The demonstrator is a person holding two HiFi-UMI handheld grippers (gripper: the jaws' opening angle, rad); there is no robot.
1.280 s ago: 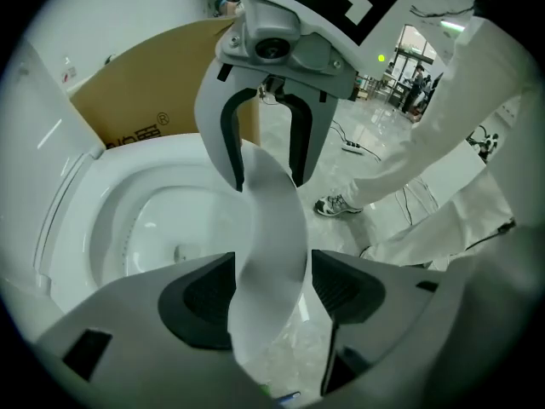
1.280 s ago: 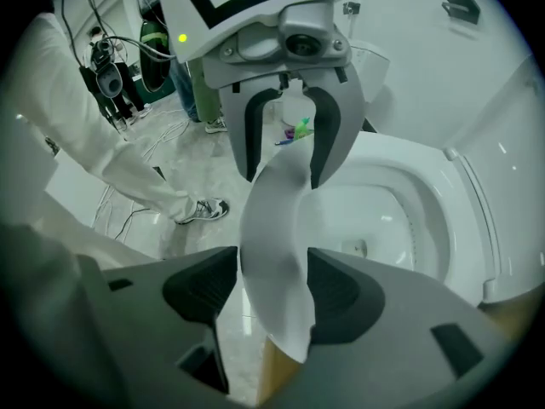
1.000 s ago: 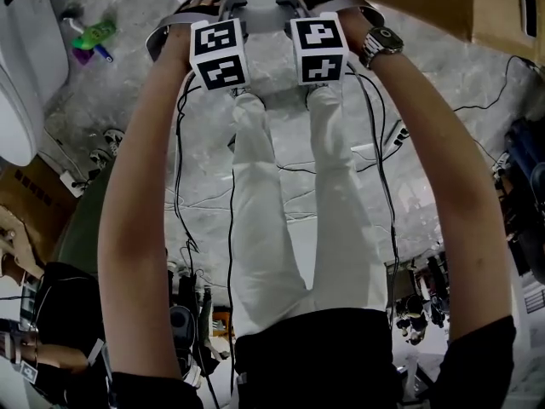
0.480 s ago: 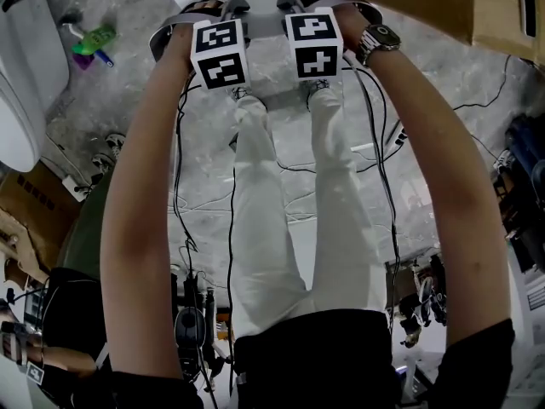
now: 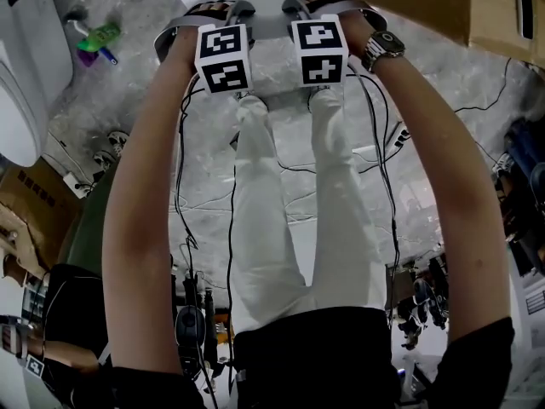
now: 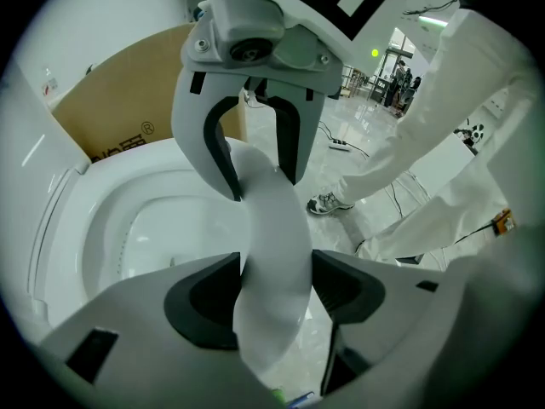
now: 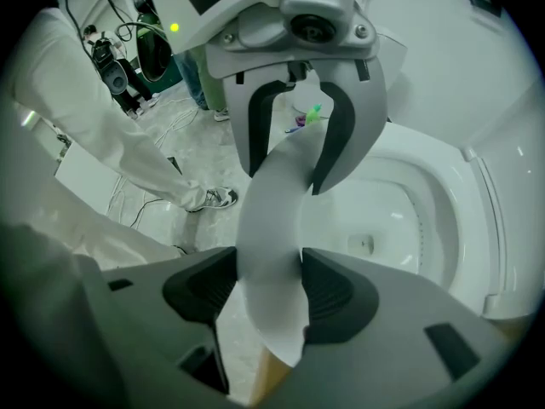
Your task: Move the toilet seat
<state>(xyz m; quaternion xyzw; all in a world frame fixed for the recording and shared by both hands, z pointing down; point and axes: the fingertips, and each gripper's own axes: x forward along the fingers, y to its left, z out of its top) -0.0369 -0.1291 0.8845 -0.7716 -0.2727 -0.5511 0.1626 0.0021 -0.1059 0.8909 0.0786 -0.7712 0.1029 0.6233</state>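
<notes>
- Now the toilet seat [image 6: 277, 228] is held up off the toilet bowl [image 6: 128, 228] by its front edge. It is seen from the side as a thin white strip.
- The left gripper [image 6: 274, 290] is squeezed tight on the seat. Its dark pads [image 6: 204, 301] are pressed on both sides of the strip, and no gap is seen.
- The right gripper [image 7: 268, 288] is clamped on the same edge, just beside the left one.
- Only a small bit of the rim is held by each gripper. The seat looks smooth and shiny, so it could slip out if the squeeze is let go even a little.
- If the seat is dropped, the bowl would likely be hit hard. A loud bang or a crack could be caused.
- If one gripper is moved faster than the other, the seat could be twisted. The hinge at the back, which is not seen here, might then be strained.
- If the seat is pulled toward the person and not swung round its hinge, the hold could be lost.
- Cables [image 5: 379, 156] are spread on the floor [image 5: 128, 75] by the person's feet. A step back could end in a trip, and the seat would be yanked.
</notes>
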